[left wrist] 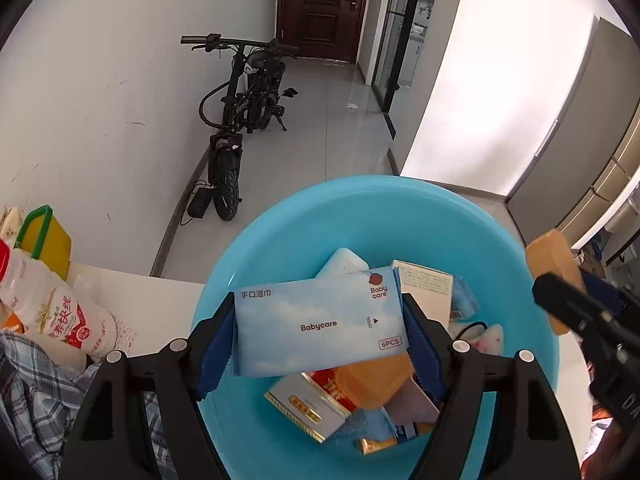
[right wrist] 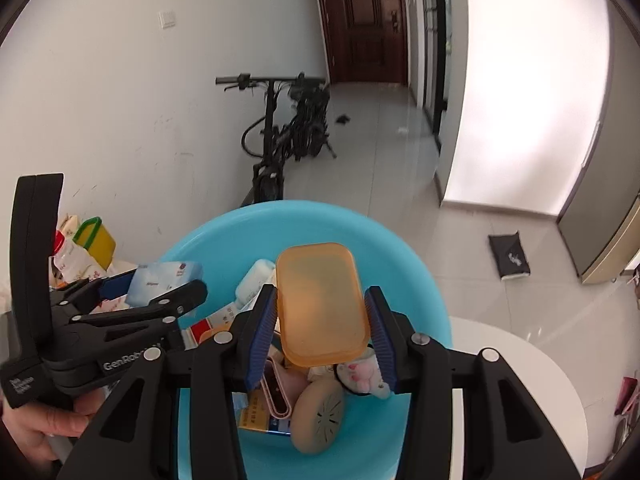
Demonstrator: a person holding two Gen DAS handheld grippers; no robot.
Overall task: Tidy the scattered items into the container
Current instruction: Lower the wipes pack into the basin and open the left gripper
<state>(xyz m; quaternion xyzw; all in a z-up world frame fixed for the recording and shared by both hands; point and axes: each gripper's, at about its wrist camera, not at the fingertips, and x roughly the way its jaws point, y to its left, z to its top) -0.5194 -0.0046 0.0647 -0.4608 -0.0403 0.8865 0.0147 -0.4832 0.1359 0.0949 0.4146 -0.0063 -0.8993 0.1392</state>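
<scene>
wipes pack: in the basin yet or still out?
Out. The wipes pack is clamped between the left tongs, held above the blue basin and the items inside it.

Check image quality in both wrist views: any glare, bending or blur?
Left wrist: white wall overexposed, frame edges bowed, wipes pack sharp. Right wrist: the wall is washed out too, floor tiles curve, orange lid slightly soft.

we cannot read the small print on the wipes pack (left wrist: 320, 320); the blue basin (left wrist: 280, 240) hides its near rim behind gripper frames, and the plaid cloth (left wrist: 28, 392) is cut off at left.
</scene>
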